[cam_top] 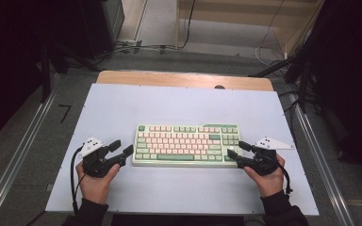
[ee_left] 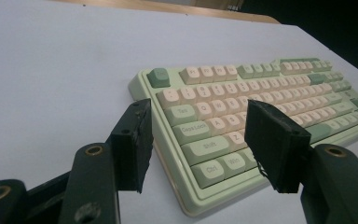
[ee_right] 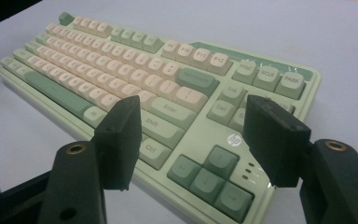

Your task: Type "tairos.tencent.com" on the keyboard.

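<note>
lab: rig rails, floor cables

Keyboard laid mid-table; sole obstacle on white sheet. Wide bare strips left behind and before it. Left hand-held gripper and right hand-held gripper parked at keyboard ends, side passage narrowed there. Outer margins unobstructed.
</note>
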Motion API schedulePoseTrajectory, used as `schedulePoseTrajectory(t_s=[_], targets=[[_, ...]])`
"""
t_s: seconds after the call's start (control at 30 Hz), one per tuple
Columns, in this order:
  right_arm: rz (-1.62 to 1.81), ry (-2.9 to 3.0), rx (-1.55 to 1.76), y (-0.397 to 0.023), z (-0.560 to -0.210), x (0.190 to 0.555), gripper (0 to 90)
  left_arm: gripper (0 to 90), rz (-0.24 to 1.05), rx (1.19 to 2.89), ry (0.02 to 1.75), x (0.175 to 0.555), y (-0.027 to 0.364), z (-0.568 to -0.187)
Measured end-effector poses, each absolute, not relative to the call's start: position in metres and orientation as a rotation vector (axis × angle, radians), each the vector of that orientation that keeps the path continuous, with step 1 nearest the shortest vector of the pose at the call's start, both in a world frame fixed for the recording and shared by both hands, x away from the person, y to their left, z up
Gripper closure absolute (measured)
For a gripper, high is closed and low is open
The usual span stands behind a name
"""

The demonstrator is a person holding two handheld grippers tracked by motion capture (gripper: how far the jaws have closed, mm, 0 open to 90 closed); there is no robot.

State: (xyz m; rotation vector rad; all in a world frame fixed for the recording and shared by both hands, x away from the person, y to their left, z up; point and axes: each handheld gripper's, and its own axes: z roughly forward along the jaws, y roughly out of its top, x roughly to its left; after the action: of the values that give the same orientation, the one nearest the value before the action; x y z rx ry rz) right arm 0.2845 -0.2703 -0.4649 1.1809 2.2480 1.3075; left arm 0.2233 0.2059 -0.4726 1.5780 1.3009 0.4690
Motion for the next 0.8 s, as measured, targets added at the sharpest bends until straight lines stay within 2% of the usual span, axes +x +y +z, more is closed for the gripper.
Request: schedulePoseTrajectory(t_s=[0.8], targets=[[1.295,2.15,1.282,-0.314,-0.464,0.272,35.4,41.7,0.503,1.55,1.36,0.21,0.227,-0.475]])
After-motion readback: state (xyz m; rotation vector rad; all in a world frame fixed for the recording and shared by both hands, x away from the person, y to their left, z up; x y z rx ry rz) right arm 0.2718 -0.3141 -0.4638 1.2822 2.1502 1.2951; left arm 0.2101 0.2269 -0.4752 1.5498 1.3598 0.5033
